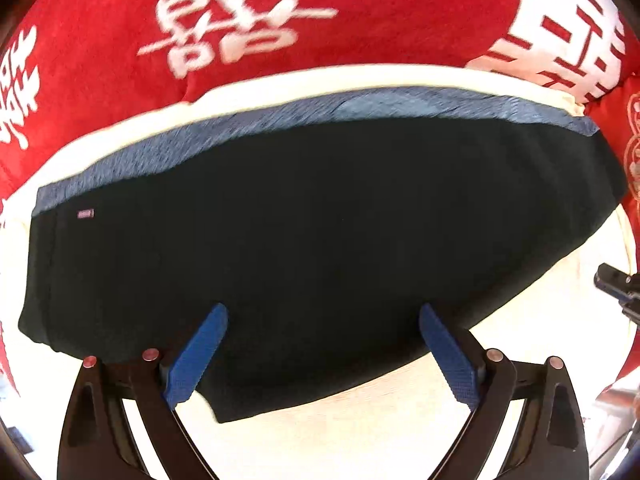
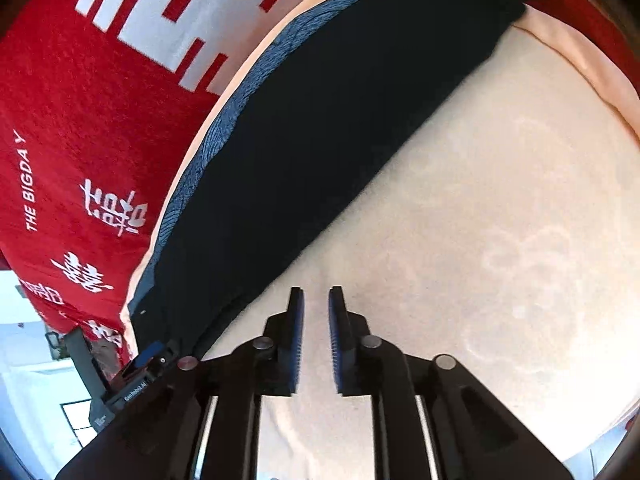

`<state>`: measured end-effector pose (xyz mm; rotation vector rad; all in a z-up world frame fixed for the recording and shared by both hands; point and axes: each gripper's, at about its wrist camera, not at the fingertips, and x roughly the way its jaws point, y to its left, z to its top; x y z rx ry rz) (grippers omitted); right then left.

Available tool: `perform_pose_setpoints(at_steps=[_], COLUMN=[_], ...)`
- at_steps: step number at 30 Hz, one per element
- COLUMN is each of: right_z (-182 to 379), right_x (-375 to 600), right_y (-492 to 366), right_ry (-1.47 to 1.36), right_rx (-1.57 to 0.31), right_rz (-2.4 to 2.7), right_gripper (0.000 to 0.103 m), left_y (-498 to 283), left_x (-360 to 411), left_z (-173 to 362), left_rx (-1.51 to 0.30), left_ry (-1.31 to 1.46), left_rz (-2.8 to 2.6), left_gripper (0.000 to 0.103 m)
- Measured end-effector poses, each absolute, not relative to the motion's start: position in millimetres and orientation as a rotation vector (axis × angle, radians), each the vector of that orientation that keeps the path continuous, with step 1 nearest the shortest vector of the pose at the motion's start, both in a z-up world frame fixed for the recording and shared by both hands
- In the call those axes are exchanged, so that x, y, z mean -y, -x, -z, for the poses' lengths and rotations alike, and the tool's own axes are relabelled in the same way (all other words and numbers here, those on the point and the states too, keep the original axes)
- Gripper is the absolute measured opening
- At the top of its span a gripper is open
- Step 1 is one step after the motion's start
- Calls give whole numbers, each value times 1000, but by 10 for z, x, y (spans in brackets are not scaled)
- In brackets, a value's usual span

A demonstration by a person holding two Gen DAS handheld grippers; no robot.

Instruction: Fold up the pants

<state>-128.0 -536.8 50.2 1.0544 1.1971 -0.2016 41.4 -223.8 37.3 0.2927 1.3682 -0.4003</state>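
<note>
The black pants (image 1: 312, 240) lie as a compact folded bundle (grey-blue waistband (image 1: 280, 120) at the far edge) directly ahead of the left gripper (image 1: 322, 356), spread wide, empty. The right gripper (image 2: 316, 340), nearly closed, empty, hovers beside them over the cream cloth (image 2: 480, 240). Folding appears essentially complete.
</note>
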Motion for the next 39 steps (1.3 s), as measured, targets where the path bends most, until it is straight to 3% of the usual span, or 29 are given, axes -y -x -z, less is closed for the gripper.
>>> perform_pose_setpoints(at_steps=[2, 12, 14, 16, 27, 33, 34, 35, 37, 39], right_z=[-492, -473, -421, -343, -80, -107, -121, -135, -253, -417], right_x=[5431, 6013, 6181, 6301, 6620, 6618, 6629, 6634, 6623, 6580], right_y=[1315, 1491, 1532, 1561, 1354, 1069, 1029, 1026, 1022, 1006], right_ry=[-1065, -1134, -1163, -1200, -1285, -1244, -1246, -1254, -1247, -1212], right_rx=[-1184, -1058, -1011, -977, -775, -809, -843, -838, -821, -808], right_rz=[207, 282, 317, 335, 209, 210, 225, 218, 192, 165], right_gripper=[26, 27, 36, 38, 38, 36, 21, 16, 15, 15], left_y=[-398, -402, -431, -455, -515, -545, -563, -565, -577, -559], left_x=[2418, 3591, 3757, 3902, 4040, 4062, 4061, 4072, 4076, 4116], left_z=[-408, -378, -347, -308, -60, -40, -62, -77, -182, -273], left_rx=[-1364, -1328, -1334, -1326, -1309, -1297, -1307, -1312, -1310, -1296], left_ry=[-289, -261, -237, -233, -266, -276, -272, -263, -231, -222], left_rz=[422, 513, 506, 490, 438, 446, 441, 439, 461, 510], left_gripper=[98, 98, 98, 98, 100, 101, 98, 91, 61, 60])
